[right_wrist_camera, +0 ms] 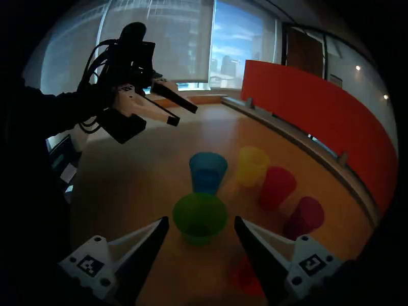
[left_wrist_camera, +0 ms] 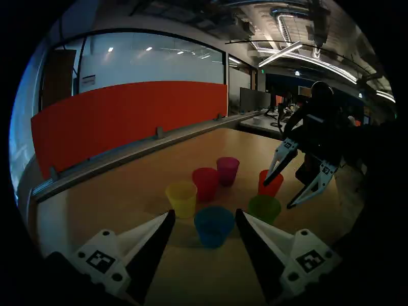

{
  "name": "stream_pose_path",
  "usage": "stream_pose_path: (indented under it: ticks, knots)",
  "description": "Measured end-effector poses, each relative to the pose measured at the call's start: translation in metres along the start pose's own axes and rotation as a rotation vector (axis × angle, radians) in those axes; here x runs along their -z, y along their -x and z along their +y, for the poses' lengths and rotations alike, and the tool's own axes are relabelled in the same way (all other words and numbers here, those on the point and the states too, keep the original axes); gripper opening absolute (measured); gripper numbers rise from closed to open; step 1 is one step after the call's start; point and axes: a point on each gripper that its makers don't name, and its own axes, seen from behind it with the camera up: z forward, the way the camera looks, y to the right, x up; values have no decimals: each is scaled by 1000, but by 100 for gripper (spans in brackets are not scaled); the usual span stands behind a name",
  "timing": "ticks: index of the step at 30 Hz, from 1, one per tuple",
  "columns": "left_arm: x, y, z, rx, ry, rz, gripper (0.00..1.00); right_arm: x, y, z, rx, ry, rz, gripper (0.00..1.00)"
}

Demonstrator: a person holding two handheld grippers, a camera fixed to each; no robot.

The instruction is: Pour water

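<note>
On the tabletop (left_wrist_camera: 153, 173), the nearest cup (left_wrist_camera: 213, 224) stands just ahead of the left hand-held gripper (left_wrist_camera: 204, 213), apart from it. A left-hand cup (left_wrist_camera: 181, 198) and a right-hand cup (left_wrist_camera: 264, 208) flank it, just behind. Farther off come a middle cup (left_wrist_camera: 205, 182), then the farthest cup (left_wrist_camera: 227, 170). The right hand-held gripper (left_wrist_camera: 278, 195) hangs by the far-right cup (left_wrist_camera: 270, 184). A partition (left_wrist_camera: 127, 117) lines the tabletop's far left edge.

Identified as open-plan office by orange desk divider (left_wrist_camera: 127, 120), glass partition (left_wrist_camera: 153, 64), desk monitors (left_wrist_camera: 252, 98), exposed ceiling duct (left_wrist_camera: 283, 23), window (right_wrist_camera: 234, 43) onto towers.
</note>
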Motion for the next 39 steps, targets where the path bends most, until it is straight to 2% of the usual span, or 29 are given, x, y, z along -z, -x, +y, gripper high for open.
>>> stream_pose_path:
  ticks: [20, 39]
  knots:
    - [-1, 3, 1, 3, 5, -3, 87, -28, 9, -2, 29, -13, -54, 100]
    - [-2, 8, 3, 1, 7, -16, 87, -49, 12, -5, 25, -26, -82, 100]
